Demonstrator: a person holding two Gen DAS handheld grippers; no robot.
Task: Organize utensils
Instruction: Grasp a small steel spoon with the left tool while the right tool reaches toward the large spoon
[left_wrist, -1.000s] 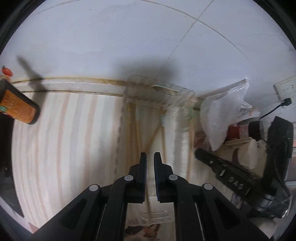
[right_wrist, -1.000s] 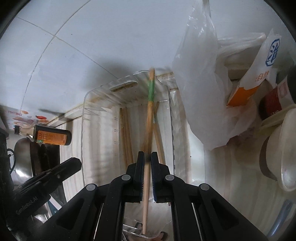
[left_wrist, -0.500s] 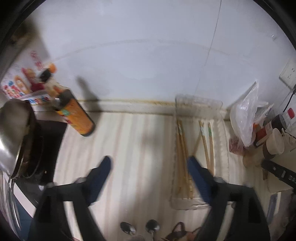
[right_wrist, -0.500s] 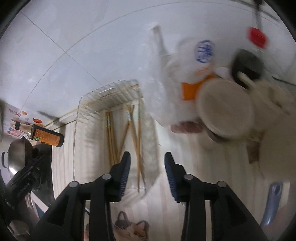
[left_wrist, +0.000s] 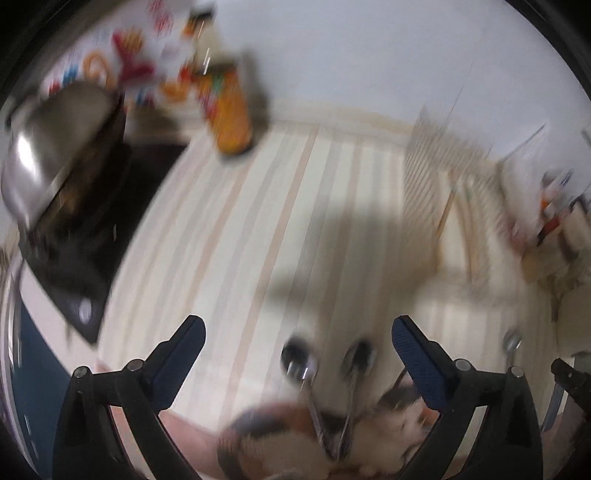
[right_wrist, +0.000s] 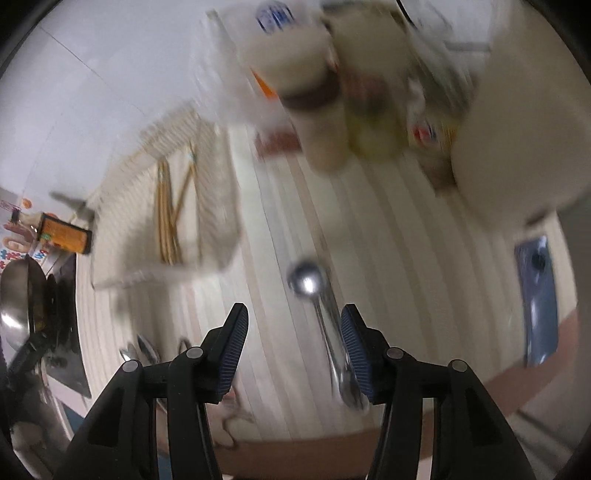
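Near the tabletop's (right_wrist: 388, 258) front edge, my right gripper's (right_wrist: 293, 341) spread fingers straddle a shiny spoon (right_wrist: 321, 317); left gripper (left_wrist: 297, 341) gapes too.

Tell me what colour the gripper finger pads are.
Dark blue, ribbed pads, clearest in the right wrist view.

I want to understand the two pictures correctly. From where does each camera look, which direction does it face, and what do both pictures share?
Left wrist: sits on the left gripper, faces down at the striped counter and two spoons; its open fingers show.
Right wrist: sits on the right gripper, faces one spoon lying between its open fingers.
Shared: the tray of chopsticks, orange bottle, metal pot.
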